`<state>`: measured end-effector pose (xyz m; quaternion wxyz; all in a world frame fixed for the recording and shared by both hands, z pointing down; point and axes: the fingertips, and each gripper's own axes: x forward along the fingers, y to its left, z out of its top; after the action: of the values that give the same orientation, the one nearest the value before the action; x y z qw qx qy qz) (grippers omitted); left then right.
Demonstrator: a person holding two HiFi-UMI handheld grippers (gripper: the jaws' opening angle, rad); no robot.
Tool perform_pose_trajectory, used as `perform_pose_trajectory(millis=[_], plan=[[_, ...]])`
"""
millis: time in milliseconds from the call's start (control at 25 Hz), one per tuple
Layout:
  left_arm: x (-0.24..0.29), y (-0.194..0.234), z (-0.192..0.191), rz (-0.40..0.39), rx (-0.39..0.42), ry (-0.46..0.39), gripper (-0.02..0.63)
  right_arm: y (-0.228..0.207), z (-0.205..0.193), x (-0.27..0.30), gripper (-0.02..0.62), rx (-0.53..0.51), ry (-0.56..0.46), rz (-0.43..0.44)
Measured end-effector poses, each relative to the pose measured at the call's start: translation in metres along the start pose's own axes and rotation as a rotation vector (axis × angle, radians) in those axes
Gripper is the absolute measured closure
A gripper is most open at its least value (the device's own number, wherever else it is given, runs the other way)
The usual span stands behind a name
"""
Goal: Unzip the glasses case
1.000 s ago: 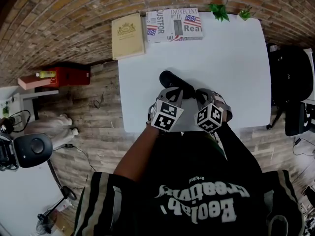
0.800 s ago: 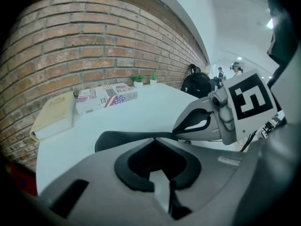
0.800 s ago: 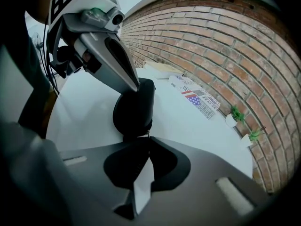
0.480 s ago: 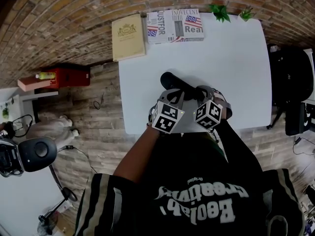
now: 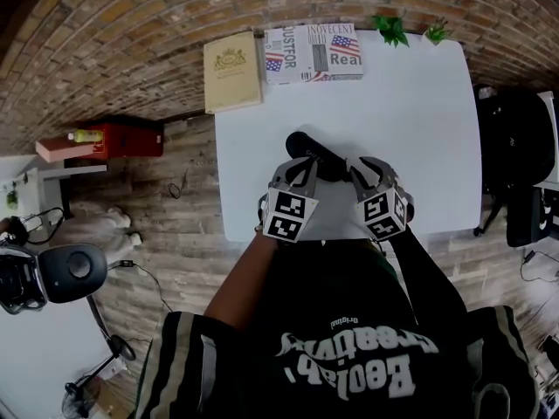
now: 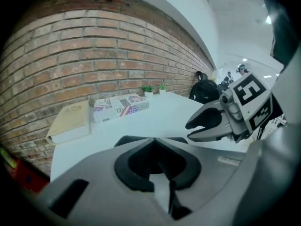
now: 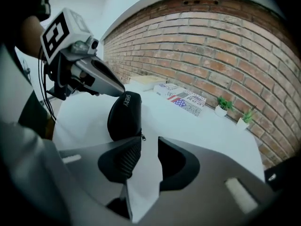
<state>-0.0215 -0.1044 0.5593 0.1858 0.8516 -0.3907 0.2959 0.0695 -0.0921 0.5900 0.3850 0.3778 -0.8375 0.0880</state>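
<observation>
The black glasses case (image 5: pixel 313 151) lies on the white table (image 5: pixel 419 112), its near end raised. My left gripper (image 5: pixel 304 161) is shut on that raised end; in the right gripper view the left gripper (image 7: pixel 120 92) pinches the top of the case (image 7: pixel 123 117). In its own view the left gripper (image 6: pixel 154 141) has its pads together, with the case (image 6: pixel 124 139) a dark band just beyond. My right gripper (image 7: pixel 149 145) has just been opening and holds nothing. The zipper pull (image 7: pixel 142 137) hangs just ahead of its left pad. From the left gripper view the right gripper (image 6: pixel 189 131) shows parted jaws.
A tan book (image 5: pixel 233 70) and a flag-print box (image 5: pixel 313 51) lie at the table's far edge, with two small plants (image 5: pixel 390 20) to their right. A black bag (image 5: pixel 515 138) stands off the table's right side. The table's near edge runs just under both grippers.
The right gripper's jaws were together and now stand apart, and its marker cube has rolled. The left gripper has lifted slightly with the case's end.
</observation>
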Motion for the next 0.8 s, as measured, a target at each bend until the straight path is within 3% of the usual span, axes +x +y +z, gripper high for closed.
perform_pose_trajectory(millis=[160,320,560,640,720,800], plan=[[-0.015,0.024,-0.006,0.061,-0.078,-0.006,0.603,0.015,0.019,-0.004,0.368,0.047,-0.1,0.079],[-0.024,0.043,-0.021,0.111,-0.127,0.015,0.603,0.042,0.038,-0.001,0.342,-0.023,-0.128,0.166],[-0.03,0.05,-0.032,0.139,-0.156,0.028,0.603,0.081,0.062,0.007,0.241,-0.049,-0.152,0.317],[-0.031,0.05,-0.036,0.138,-0.165,0.03,0.603,0.089,0.064,0.011,0.212,-0.089,-0.129,0.316],[-0.032,0.049,-0.038,0.13,-0.181,0.031,0.603,0.089,0.059,0.018,0.212,-0.157,-0.094,0.259],[-0.033,0.048,-0.04,0.126,-0.187,0.034,0.603,0.081,0.057,0.021,0.253,-0.183,-0.082,0.2]])
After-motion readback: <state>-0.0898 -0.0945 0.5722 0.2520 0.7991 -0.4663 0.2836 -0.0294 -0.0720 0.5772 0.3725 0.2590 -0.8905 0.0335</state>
